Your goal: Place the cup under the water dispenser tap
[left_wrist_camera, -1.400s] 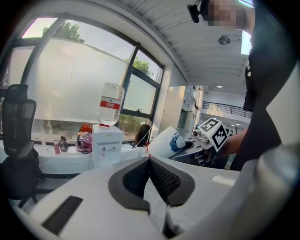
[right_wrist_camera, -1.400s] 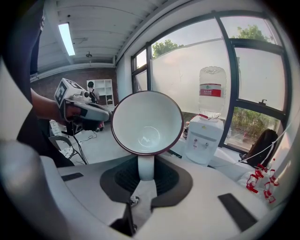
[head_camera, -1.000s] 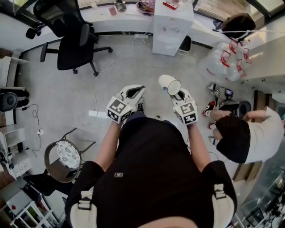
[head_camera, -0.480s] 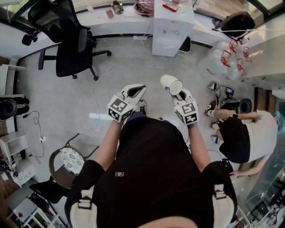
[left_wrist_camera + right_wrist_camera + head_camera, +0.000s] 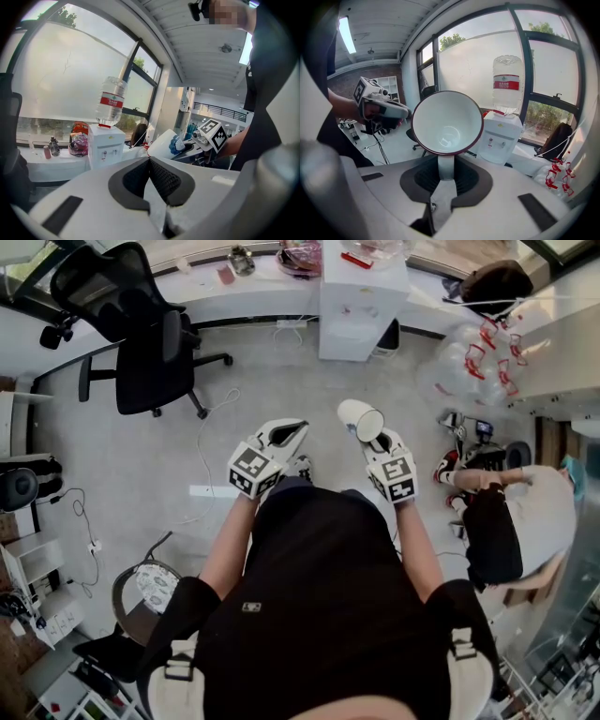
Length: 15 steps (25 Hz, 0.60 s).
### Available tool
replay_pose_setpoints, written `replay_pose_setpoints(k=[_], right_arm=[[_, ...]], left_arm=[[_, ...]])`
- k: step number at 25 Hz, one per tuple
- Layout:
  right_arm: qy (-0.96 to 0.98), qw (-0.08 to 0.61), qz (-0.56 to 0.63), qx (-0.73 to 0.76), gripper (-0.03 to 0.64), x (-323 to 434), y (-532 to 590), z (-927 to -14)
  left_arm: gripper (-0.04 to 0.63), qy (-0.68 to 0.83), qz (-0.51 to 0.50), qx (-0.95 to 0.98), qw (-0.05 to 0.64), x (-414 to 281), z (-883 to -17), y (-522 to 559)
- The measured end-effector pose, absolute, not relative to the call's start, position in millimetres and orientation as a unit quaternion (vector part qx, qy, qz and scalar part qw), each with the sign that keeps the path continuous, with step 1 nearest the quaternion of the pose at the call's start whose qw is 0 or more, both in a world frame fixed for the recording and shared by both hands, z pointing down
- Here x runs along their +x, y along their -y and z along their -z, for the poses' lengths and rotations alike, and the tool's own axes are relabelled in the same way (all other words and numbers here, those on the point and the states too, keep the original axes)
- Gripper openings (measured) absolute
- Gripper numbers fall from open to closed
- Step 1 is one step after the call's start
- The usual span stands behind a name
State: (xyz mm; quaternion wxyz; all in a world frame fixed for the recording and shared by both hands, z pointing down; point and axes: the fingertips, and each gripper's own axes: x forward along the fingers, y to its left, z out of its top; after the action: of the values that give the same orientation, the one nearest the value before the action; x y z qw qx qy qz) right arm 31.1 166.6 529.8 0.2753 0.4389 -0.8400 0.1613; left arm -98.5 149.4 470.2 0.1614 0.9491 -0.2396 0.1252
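My right gripper (image 5: 445, 176) is shut on the handle of a white cup (image 5: 446, 123) with a dark red rim, its mouth facing the camera. From above, the cup (image 5: 359, 417) sticks out ahead of that gripper (image 5: 377, 440). The white water dispenser (image 5: 500, 137) with an upturned bottle (image 5: 506, 84) stands ahead, to the right of the cup; it shows at the top of the head view as the dispenser (image 5: 361, 298). My left gripper (image 5: 151, 164) is shut with nothing between its pads; it sits left of the cup (image 5: 161, 142) as the left gripper (image 5: 281, 435).
A black office chair (image 5: 141, 329) stands at upper left. A person in white (image 5: 525, 521) crouches at right beside several empty bottles (image 5: 473, 367). A white counter (image 5: 234, 268) with clutter runs along the window wall. A cable (image 5: 202, 437) lies on the floor; a round stool (image 5: 145, 587) is lower left.
Both grippers have advanced toward the dispenser with the cup still held; in the head view the floor, chair and stool have slid down and left. The crouching person has shifted posture.
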Motion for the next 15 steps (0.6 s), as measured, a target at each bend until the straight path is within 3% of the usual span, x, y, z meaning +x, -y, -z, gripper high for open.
replay_pose_setpoints(k=[15], right_arm=[[0.833, 0.264, -0.168, 0.457, 0.041, -4.9, -145.0, -534.3]], left_arm=[[-0.001, 0.215, -0.129, 0.956, 0.153, -130.3, -474.1, -124.9]])
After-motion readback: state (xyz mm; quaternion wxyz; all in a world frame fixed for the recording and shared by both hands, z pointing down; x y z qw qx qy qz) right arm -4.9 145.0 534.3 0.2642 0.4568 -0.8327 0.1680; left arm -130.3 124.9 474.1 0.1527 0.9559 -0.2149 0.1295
